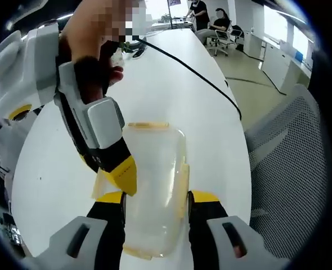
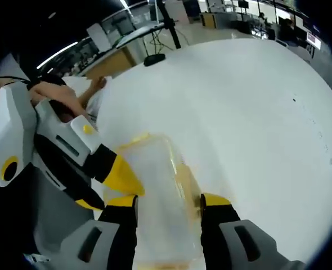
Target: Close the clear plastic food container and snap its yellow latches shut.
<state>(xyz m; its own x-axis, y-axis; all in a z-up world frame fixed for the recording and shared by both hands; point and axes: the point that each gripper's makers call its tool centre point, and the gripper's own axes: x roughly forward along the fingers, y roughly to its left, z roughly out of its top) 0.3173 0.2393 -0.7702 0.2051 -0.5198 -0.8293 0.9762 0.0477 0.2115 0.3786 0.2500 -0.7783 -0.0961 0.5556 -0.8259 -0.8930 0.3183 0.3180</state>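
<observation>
I'm over the white table (image 1: 171, 84), a long oval one, and everything below is placed relative to the clear plastic food container (image 1: 155, 185) lying flat on it. Beyond the container's right side, off the table edge, sits a grey mesh office chair (image 1: 292, 152). A black cable (image 1: 194, 70) runs diagonally across the tabletop well beyond the container's far end. The container itself has its lid down, long axis pointing away from my left camera. My left gripper (image 1: 155, 198) straddles the container's near half, one yellow-tipped jaw on each long side, jaws spread as wide as the container; I cannot tell whether they actually press on its walls. In the right gripper view the same container (image 2: 160, 191) lies between my right gripper (image 2: 169, 201) jaws, also spread wide on either long side, contact unclear. Each gripper shows in the other's view, coming in at the container's left side: in the left gripper view the right one's yellow tip sits against the container's left edge, and a hand (image 1: 95, 42) grips it above. Yellow latches (image 1: 149, 125): one lies along the container's far end, one along its right long side, another at its near end; from here I cannot tell which are snapped down. People sit at the table's far end, well apart from the container.
</observation>
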